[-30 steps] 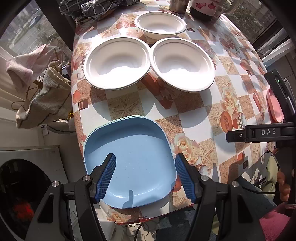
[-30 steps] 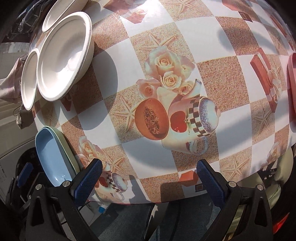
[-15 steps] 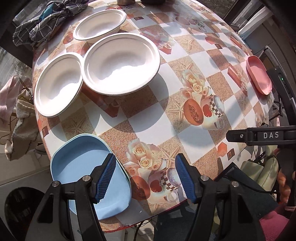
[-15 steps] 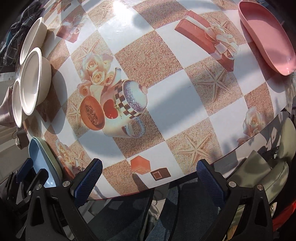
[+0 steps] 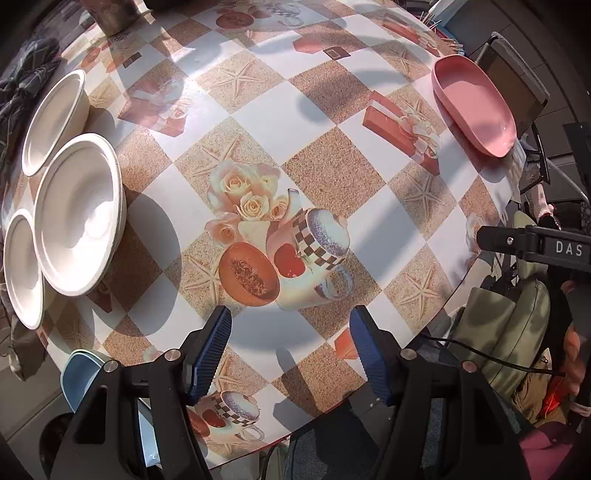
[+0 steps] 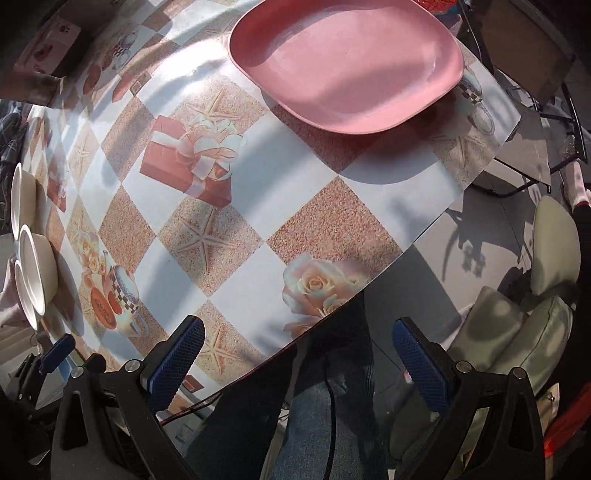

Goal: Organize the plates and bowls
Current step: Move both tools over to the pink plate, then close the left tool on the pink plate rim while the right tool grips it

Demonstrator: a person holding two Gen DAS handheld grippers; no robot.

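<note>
on the tabletop, covered in a checkered print of roses, starfish and teacups, 3 white bowls sit clustered at the left edge in the left wrist view, their rims touching or overlapping — the middle one is the largest. a blue plate lies at the near-left corner, mostly hidden behind the left tongs, with what looks like a pale green rim under it. the left tongs hang above the near part of the tabletop with the blue pads spread wide, holding nothing. well apart from the bowls, a pink plate rests at the far-right corner, close to the tabletop's edge; in the right wrist view it fills the upper middle and lies flat. the right tongs are likewise spread wide and empty, poised past the near edge of the tabletop, with jeans-clad legs and a pale green chair cushion below them. a dark metal cup stands at the far side — only its lower part shows.
</note>
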